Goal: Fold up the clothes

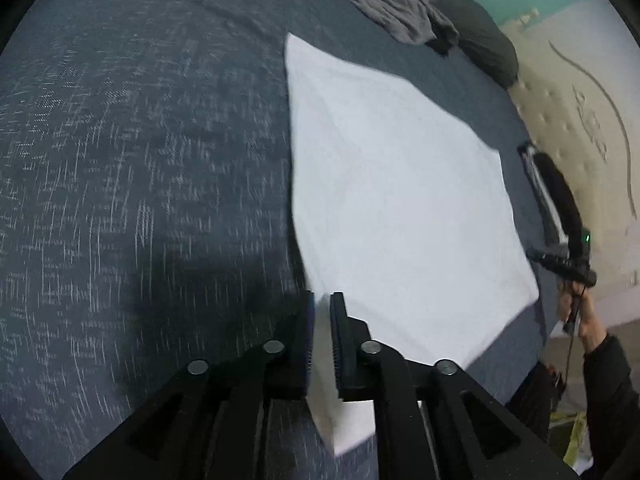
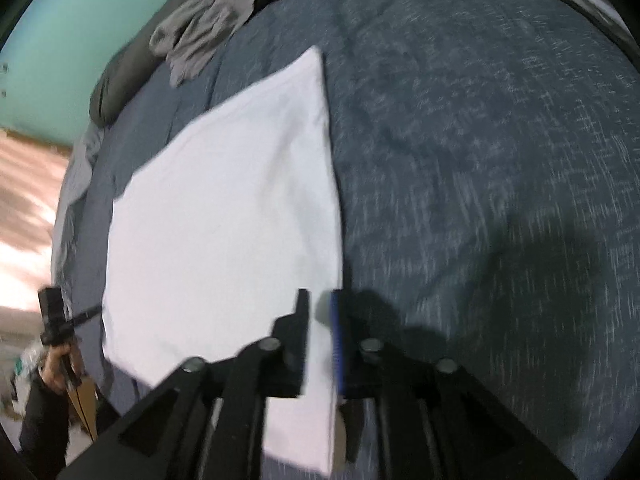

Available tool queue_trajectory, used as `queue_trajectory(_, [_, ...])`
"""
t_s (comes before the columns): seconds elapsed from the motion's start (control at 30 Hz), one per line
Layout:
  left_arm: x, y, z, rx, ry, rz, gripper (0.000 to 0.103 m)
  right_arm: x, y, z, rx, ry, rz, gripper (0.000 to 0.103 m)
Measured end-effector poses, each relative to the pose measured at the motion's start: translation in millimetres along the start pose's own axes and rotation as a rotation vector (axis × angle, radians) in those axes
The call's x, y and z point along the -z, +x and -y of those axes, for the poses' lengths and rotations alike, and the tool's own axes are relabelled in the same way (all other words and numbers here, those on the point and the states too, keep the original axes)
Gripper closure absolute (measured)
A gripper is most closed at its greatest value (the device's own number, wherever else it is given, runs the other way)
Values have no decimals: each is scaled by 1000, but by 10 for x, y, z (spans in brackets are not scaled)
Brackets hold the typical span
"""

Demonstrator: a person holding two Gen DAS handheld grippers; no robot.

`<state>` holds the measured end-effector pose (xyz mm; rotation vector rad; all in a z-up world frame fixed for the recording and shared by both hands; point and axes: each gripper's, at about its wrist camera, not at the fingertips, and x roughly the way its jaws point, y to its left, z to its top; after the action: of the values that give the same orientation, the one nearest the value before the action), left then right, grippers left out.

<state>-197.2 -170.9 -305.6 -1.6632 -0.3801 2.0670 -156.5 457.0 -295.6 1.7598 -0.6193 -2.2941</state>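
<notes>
- White cloth: spread flat and rectangular on the blue-grey bedspread, its near edge raised off the bedspread at both near corners.
- Left gripper: jaws nearly closed, pinching the cloth's near corner on the left side; white fabric visible between the fingers and hanging below them.
- Right gripper: jaws likewise narrowed onto the cloth's other near corner; fabric running between the fingers and draping beneath.
- Grey garments: heaped beyond the cloth's far edge, apart from it, beside a dark pillow.
- Handling, judged: light, soft and limp; no stiffness to carry a shape, so likely to sag between the two held corners and to wrinkle if pulled unevenly. Texture fine and matte, probably not slippery against the pads.
- Hold, judged: corners along one edge, as presently taken, suited to keeping that edge taut and level.
- Stage: fits either a fold being started or a folded panel being smoothed; not settled by these views.
</notes>
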Motion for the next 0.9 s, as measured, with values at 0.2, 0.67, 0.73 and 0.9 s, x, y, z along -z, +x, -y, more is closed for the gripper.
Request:
queue_trajectory(0.2, [191, 80, 87, 15, 11, -51, 78, 214, -78, -42, 5, -10, -64, 72])
queue_trajectory(0.67, [448, -47, 142, 8, 45, -50, 100, 472, -257, 38, -17, -12, -4, 101])
queue_trajectory(0.73, [515, -89, 79, 16, 27, -50, 100, 471, -279, 42, -28, -6, 3, 101])
queue_trajectory(0.9, [580, -37, 131, 25, 22, -77, 96, 460, -314, -3, -43, -4, -11, 99])
